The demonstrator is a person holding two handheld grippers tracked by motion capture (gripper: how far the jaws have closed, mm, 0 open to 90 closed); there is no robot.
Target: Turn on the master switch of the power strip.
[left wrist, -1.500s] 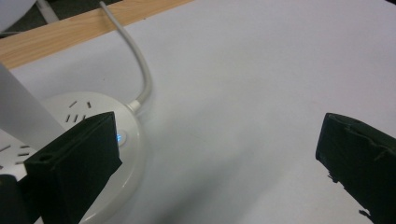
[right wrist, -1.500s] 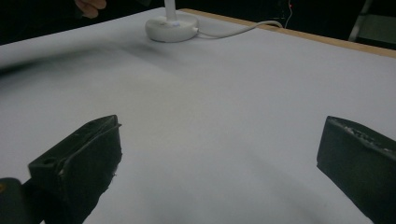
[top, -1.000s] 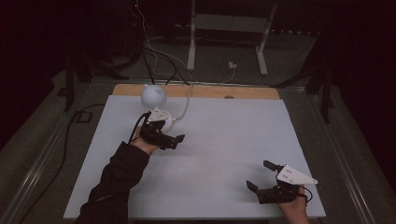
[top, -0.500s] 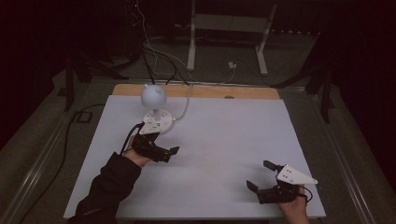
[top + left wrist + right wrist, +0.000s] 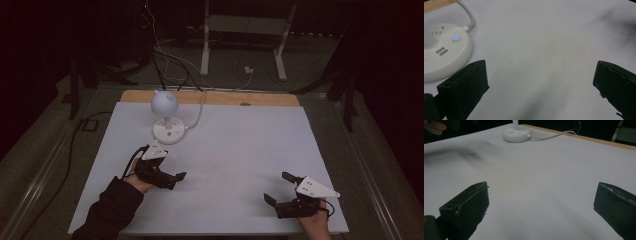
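Lamp: small white desk lamp with a round globe head (image 5: 164, 102) on a round white plastic base (image 5: 168, 130) — far left of the white table sheet (image 5: 240, 150).
Base: blue light lit, two slots, white cord (image 5: 469, 18) leaving it.
Left gripper (image 5: 172, 179): jaws wide apart, empty, near the base.
Right gripper (image 5: 279, 188): jaws spread, empty, near right corner.
Hidden: lamp head cut off in both gripper views — dark room.
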